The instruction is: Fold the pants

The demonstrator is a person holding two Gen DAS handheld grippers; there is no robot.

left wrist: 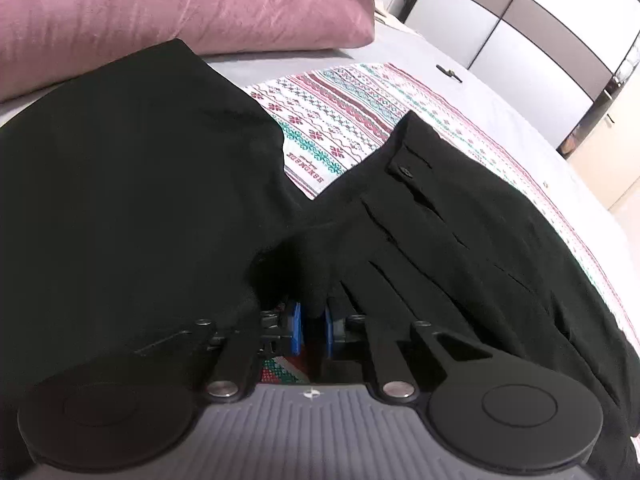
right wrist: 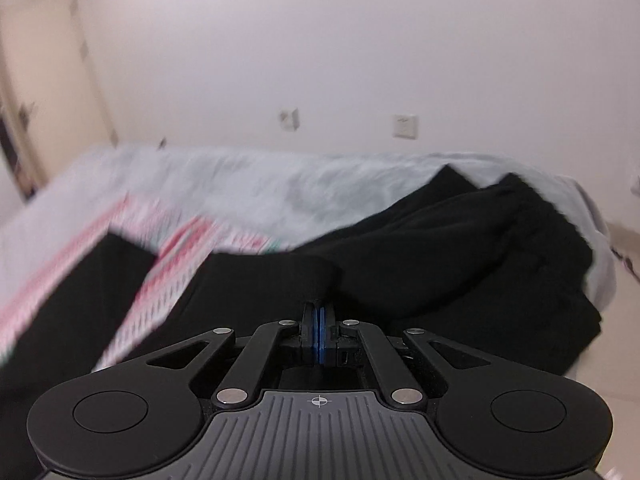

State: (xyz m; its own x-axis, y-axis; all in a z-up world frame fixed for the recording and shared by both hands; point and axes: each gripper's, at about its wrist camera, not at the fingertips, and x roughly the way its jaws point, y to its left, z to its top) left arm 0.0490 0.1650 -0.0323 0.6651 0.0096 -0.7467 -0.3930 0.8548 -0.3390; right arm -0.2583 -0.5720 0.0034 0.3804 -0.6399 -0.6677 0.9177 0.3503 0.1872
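Observation:
Black pants (left wrist: 132, 184) lie on a bed over a patterned cloth (left wrist: 336, 120). In the left wrist view the waistband end with a button (left wrist: 404, 171) and pleats lies to the right, a broad folded part to the left. My left gripper (left wrist: 313, 326) is shut on a bunched fold of the pants between its blue pads. In the right wrist view the pants (right wrist: 460, 256) spread ahead and to the right, blurred by motion. My right gripper (right wrist: 319, 320) is shut on an edge of the pants, lifted a little off the bed.
A pink pillow (left wrist: 172, 12) lies at the head of the bed behind the pants. A grey sheet (right wrist: 248, 184) covers the bed. A small dark object (left wrist: 449, 73) lies on the sheet. Wardrobe doors (left wrist: 532, 28) stand beyond the bed. A wall with sockets (right wrist: 405, 126) faces the right gripper.

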